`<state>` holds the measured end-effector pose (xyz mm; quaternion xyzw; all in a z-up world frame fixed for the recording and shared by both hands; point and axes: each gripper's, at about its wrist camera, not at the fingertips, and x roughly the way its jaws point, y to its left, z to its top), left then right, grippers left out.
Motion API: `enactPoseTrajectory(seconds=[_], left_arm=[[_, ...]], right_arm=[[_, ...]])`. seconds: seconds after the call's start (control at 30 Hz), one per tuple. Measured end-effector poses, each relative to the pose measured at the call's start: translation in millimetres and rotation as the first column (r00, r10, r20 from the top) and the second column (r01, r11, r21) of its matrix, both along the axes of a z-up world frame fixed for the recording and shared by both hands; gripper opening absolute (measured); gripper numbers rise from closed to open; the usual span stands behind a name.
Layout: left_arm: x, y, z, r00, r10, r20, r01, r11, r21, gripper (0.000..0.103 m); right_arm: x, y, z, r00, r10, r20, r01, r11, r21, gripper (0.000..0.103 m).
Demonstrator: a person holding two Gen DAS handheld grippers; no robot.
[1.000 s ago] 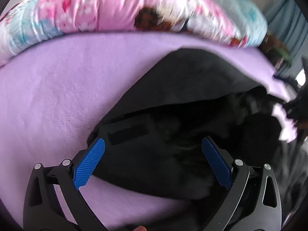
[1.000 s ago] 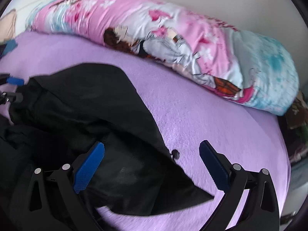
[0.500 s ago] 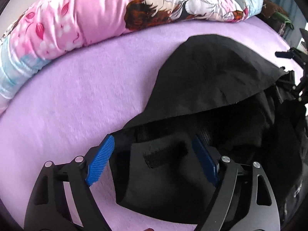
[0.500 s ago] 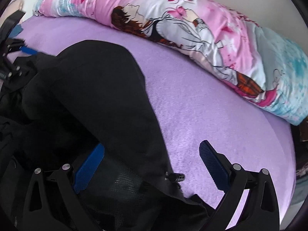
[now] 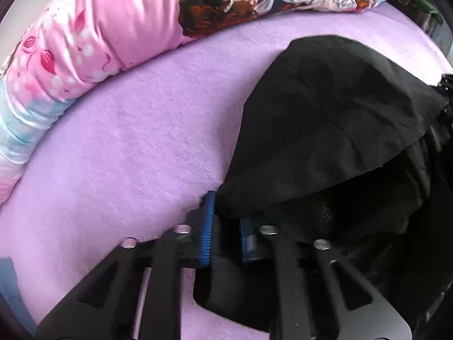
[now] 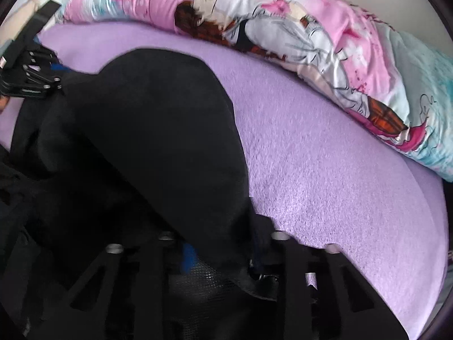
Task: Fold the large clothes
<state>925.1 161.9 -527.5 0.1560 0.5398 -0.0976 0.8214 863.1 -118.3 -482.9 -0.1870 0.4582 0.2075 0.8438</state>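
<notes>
A black hooded jacket (image 5: 334, 130) lies on a purple fleece blanket (image 5: 136, 147); its hood is spread flat and the mesh lining shows below it. My left gripper (image 5: 225, 226) is shut on the jacket's collar edge at the hood's left base, cloth bunched between the blue pads. In the right wrist view the same jacket (image 6: 158, 130) fills the left half. My right gripper (image 6: 223, 252) is shut on the collar edge at the hood's right base; its pads are mostly buried in black cloth. The left gripper's body (image 6: 31, 76) shows at the far left there.
A long pink and light-blue printed body pillow (image 5: 119, 25) lies along the back of the bed against the wall, also in the right wrist view (image 6: 325, 36). Bare purple blanket (image 6: 339, 175) stretches right of the jacket. Dark clutter sits beyond the bed's right end.
Both grippers were open over the jacket's collar a second ago. They have moved down and forward and have closed on the cloth on either side of the hood.
</notes>
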Motion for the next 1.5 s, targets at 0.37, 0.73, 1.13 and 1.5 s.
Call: enactPoseTrajectory(seconds=[0.37,0.73,1.13,1.5], left_arm=[[-39.4,-2.3,33.7,0.986,-0.035,0.166,0.049,0.995,-0.083,0.007],[-126.6,-2.8,102.2,0.947,0.015,0.322,0.040,0.986,-0.162,0.007],[-284.4,-46.8,134.3,0.878,-0.114,0.465,0.174,0.981,-0.089,0.007],[-403.7,-57.5,42.0,0.905,-0.019,0.425,0.049,0.997,-0.060,0.044]], right_arm=[[-19.5,-18.9,44.4,0.999,0.007,0.044,-0.010,0.998,0.060,0.003],[-78.1,-36.9,126.0,0.990,0.012,0.142,-0.037,0.984,0.174,0.003],[-211.5,-44.2,135.1,0.988,0.049,0.145,-0.081,0.970,0.228,0.003],[-298.1,-42.2,43.7,0.998,0.060,0.037,-0.065,0.985,0.158,0.008]])
